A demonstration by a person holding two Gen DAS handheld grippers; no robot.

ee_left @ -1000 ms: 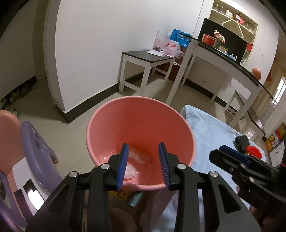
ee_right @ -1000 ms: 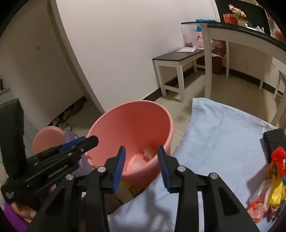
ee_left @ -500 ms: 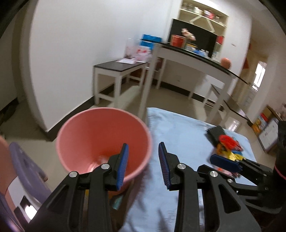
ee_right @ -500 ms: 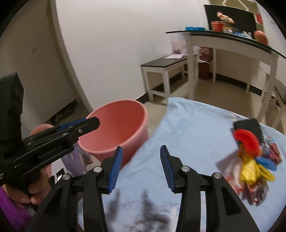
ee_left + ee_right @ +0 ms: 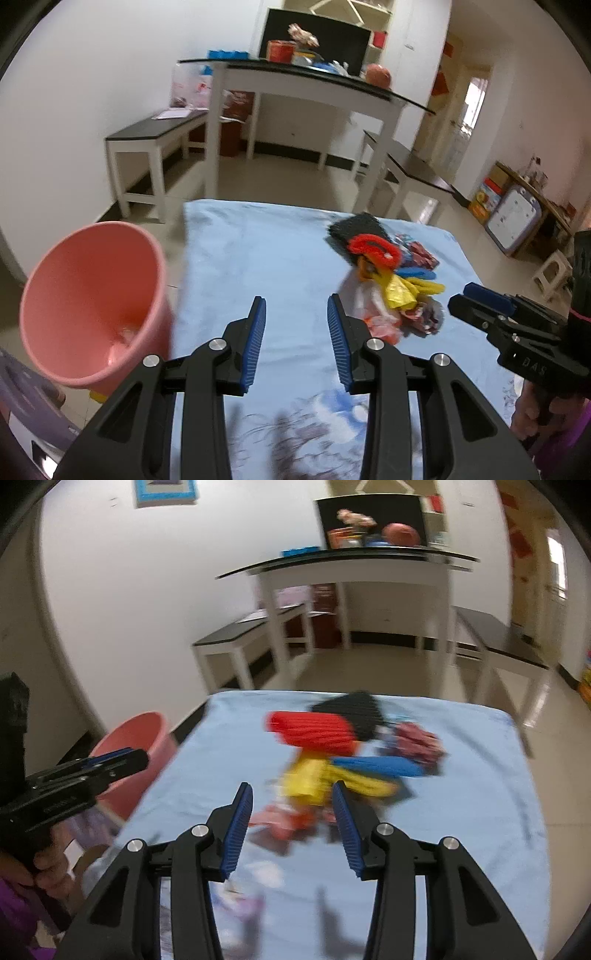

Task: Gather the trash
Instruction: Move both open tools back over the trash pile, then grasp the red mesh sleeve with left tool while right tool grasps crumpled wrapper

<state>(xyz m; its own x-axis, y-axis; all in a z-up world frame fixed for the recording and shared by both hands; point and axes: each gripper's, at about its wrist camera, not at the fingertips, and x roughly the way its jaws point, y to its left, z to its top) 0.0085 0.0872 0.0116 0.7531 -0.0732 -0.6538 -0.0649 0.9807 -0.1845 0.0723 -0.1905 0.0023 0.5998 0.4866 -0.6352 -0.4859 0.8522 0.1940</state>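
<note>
Trash (image 5: 388, 280), a loose heap of crumpled wrappers and scraps in red, yellow, blue, black and dark red, lies on the pale blue cloth (image 5: 266, 258) covering the tabletop, toward its far right part and well away from the left edge. Beyond that left edge, down on the floor, stands a round salmon-pink plastic bucket (image 5: 92, 295) with a few pale scraps at its bottom. Left tongs (image 5: 295, 325), black with ribbed blue pads, stand wide apart over bare cloth with nothing between them; the heap lies just right of the right-hand pad. Right tongs (image 5: 291, 816), of the same make, are spreading wider and hold nothing; seen from their own camera, the near end of the heap, reddish wrappers and a yellow piece, shows in the gap between the pads, but the blur hides whether anything touches. Each tool appears in the other's view, gripped by a hand (image 5: 48, 864) beside a purple sleeve (image 5: 14, 923).
</note>
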